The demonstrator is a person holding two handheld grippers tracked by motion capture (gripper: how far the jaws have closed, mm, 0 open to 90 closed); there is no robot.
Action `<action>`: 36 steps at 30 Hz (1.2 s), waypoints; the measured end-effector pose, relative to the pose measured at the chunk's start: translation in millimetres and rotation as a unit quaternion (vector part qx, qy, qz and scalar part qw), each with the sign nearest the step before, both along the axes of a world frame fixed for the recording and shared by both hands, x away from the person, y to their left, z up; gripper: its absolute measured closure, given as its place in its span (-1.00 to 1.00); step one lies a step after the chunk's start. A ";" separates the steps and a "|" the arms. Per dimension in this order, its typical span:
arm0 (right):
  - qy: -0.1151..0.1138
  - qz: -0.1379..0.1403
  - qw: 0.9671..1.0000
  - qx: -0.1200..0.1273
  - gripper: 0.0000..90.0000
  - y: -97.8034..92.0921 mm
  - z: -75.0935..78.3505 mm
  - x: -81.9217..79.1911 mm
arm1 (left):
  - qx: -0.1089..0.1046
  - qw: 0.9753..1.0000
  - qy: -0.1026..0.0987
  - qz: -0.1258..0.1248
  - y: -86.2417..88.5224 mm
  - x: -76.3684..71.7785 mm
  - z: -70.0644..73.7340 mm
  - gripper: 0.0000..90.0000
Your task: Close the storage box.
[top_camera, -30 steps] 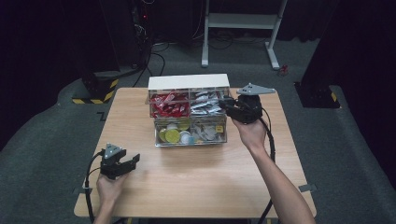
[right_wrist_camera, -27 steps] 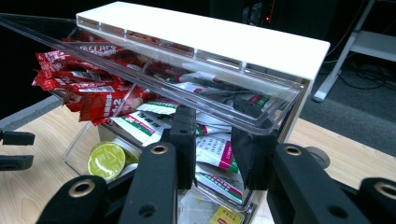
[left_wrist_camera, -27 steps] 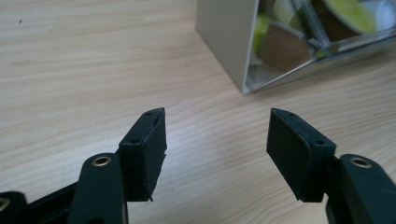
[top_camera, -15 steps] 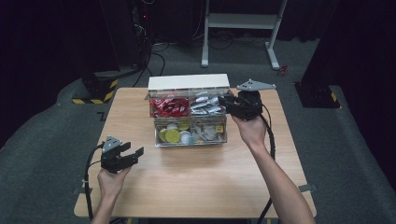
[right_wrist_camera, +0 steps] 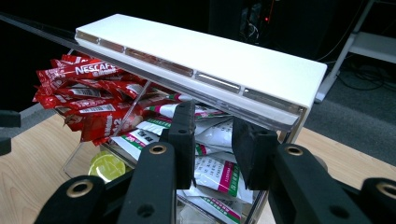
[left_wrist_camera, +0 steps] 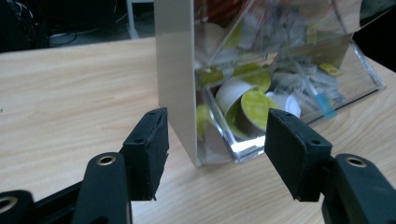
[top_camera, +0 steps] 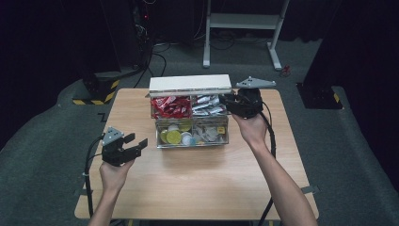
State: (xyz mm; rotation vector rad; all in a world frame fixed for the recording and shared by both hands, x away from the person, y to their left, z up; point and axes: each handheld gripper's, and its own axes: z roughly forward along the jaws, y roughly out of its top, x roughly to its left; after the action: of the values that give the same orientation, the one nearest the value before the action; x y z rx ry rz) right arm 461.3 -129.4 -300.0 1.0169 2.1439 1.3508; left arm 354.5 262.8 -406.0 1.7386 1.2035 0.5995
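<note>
Over white sachets [right_wrist_camera: 212,170], right gripper [right_wrist_camera: 212,135] half-open, empty

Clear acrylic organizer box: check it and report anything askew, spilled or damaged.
Nothing stands out. The clear acrylic organizer box sits square on the table, its white lid raised at the back. Red Nescafe sachets, white sachets and creamer cups all lie inside their compartments; none has spilled out.

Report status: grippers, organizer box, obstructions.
Left hand-held gripper open, short of clear organizer box. Right hand-held gripper open at white-green sachets. Nothing obstructing.
</note>
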 end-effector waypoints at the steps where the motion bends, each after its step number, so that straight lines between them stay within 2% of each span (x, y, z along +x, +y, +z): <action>1: -0.001 0.000 1.000 0.001 0.55 0.1 0.1 0.2 | 0.003 1.000 -0.003 -0.001 -1.5 1.1 3.9 -0.10; 3: 0.000 -0.001 1.000 0.000 0.55 0.4 0.8 0.2 | 0.007 1.000 -0.005 -0.002 -2.0 1.8 6.1 -0.10; 10: -0.001 -0.002 1.000 -0.002 0.55 0.9 3.3 1.8 | 0.006 1.000 -0.024 -0.005 -9.3 5.5 26.9 -0.08; 16: -0.002 -0.003 1.000 0.000 0.55 1.2 3.9 2.3 | -0.008 0.999 -0.037 -0.012 -11.7 10.5 44.2 -0.08; 28: -0.001 -0.004 1.000 -0.005 0.54 2.3 8.8 5.4 | -0.006 0.999 -0.043 -0.026 -23.8 20.6 64.1 -0.08; 36: -0.001 -0.007 1.000 -0.006 0.53 3.5 11.1 7.0 | -0.010 0.999 -0.037 -0.028 -30.6 29.5 70.2 -0.03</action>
State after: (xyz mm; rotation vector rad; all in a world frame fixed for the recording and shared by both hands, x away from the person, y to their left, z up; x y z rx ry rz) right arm 468.3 -125.9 -288.9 1.0241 2.1361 1.3310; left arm 384.0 232.2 -335.8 1.7136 1.1018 0.6119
